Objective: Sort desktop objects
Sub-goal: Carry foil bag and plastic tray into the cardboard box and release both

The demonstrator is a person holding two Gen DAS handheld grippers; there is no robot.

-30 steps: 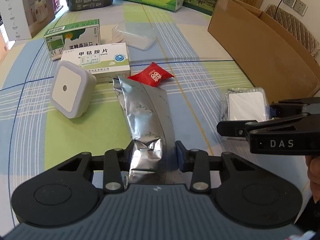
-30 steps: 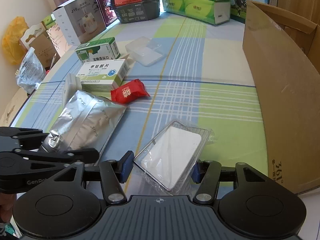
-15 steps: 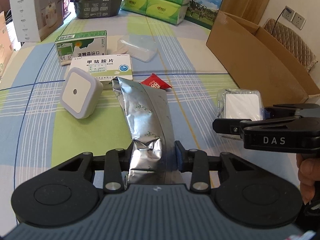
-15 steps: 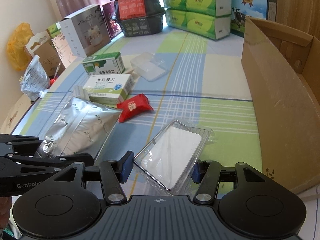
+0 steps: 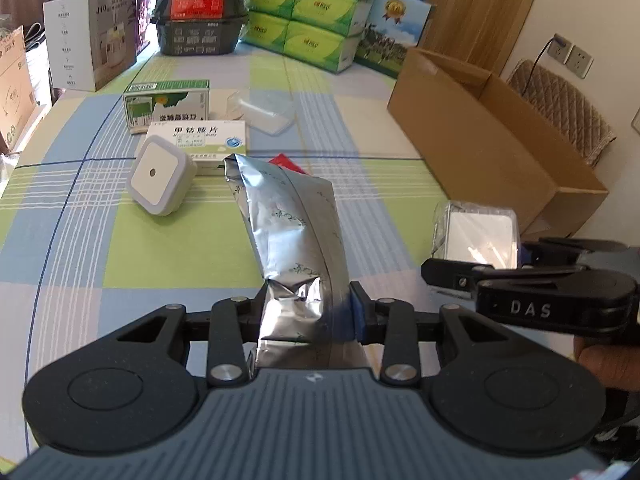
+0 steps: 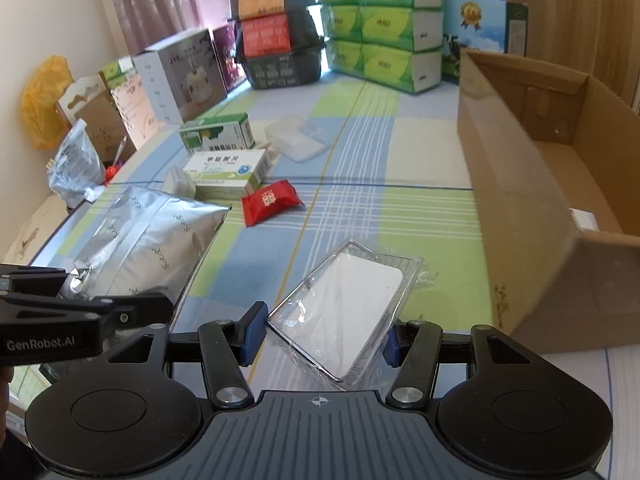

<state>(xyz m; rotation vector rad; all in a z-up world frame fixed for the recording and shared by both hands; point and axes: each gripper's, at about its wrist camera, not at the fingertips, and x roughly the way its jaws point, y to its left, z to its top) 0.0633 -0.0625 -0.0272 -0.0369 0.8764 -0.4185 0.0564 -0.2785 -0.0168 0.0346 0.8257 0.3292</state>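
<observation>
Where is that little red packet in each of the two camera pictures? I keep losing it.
Left wrist view: the red packet is only a sliver at centre, peeking out behind the top of the silver foil bag.
Right wrist view: the red packet lies in full view left of centre, on the checked tablecloth.
Shared landmark: the white medicine box just beside it.

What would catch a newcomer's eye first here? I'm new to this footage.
The silver pouch, pinched in the left claw, fills the middle of the left view. In the right view, a clear-wrapped white card sits in the right claw, with an open cardboard box beside it on the right.
</observation>
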